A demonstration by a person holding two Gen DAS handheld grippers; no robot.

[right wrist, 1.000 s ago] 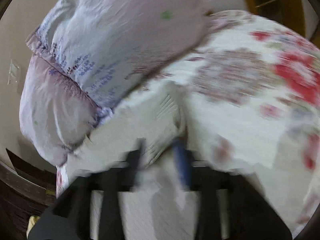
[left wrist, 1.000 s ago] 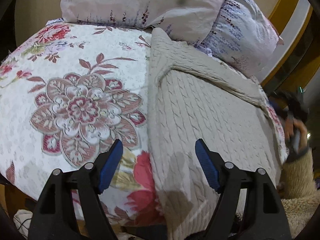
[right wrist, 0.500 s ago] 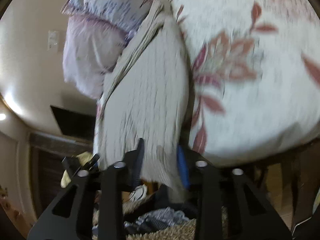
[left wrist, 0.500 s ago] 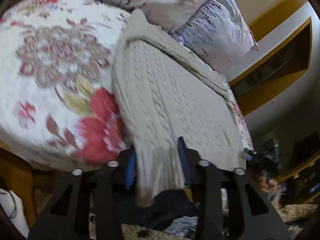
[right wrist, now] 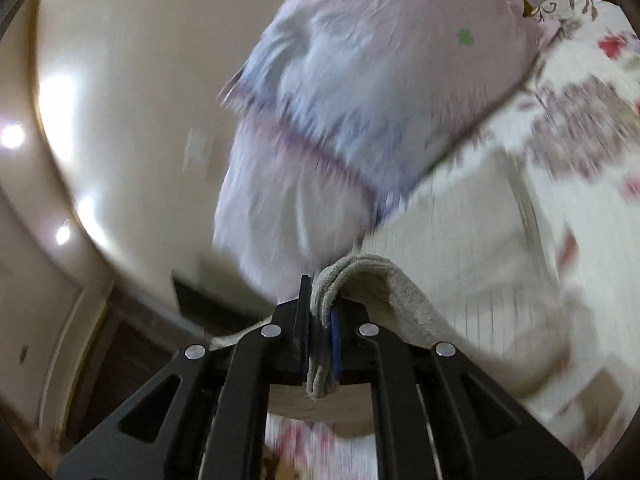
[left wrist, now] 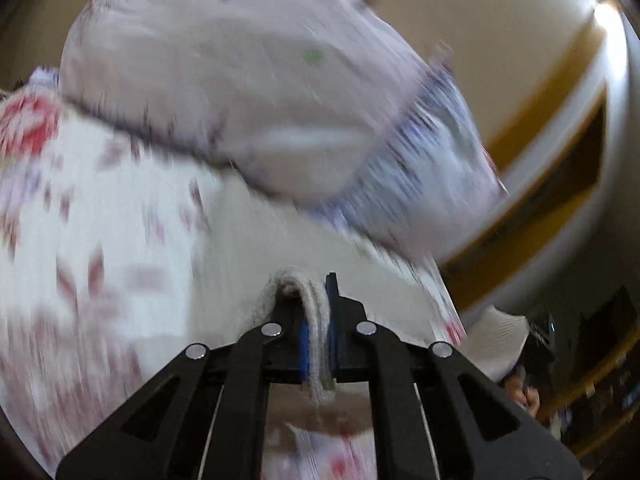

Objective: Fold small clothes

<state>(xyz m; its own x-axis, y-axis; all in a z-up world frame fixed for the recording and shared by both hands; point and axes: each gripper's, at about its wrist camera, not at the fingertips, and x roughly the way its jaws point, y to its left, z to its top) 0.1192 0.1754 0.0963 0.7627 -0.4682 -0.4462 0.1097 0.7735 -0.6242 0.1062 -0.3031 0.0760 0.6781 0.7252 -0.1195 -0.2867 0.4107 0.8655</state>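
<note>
In the left wrist view, the left gripper (left wrist: 316,320) is pressed together on a doubled edge of the cream knit sweater (left wrist: 318,320), and the cloth sticks out above and below the blue pads (left wrist: 305,344). The pinched edge is raised above the bed, while the remaining sweater lies as a pale blurred stretch just beyond the jaws, on the flowered bedspread (left wrist: 80,240). Two pillows (left wrist: 240,80) lean at the far end of the bed, a pink-lilac one in front and one with a blue print beside it to the right. A wall with a yellow-brown trim (left wrist: 560,120) curves along the right side. Much of this picture is smeared by motion, so the weave of the cloth on the bed cannot be made out. In the right wrist view, the right gripper (right wrist: 320,324) is likewise squeezed shut on a folded edge of the sweater (right wrist: 384,292), which arches up out of the jaws and slopes down to the right onto the bedspread (right wrist: 580,140). The pillows (right wrist: 380,80) stand just behind the pinched edge, stacked one over the other against the beige wall (right wrist: 140,80). Bright light spots (right wrist: 12,136) show on the left edge.
</note>
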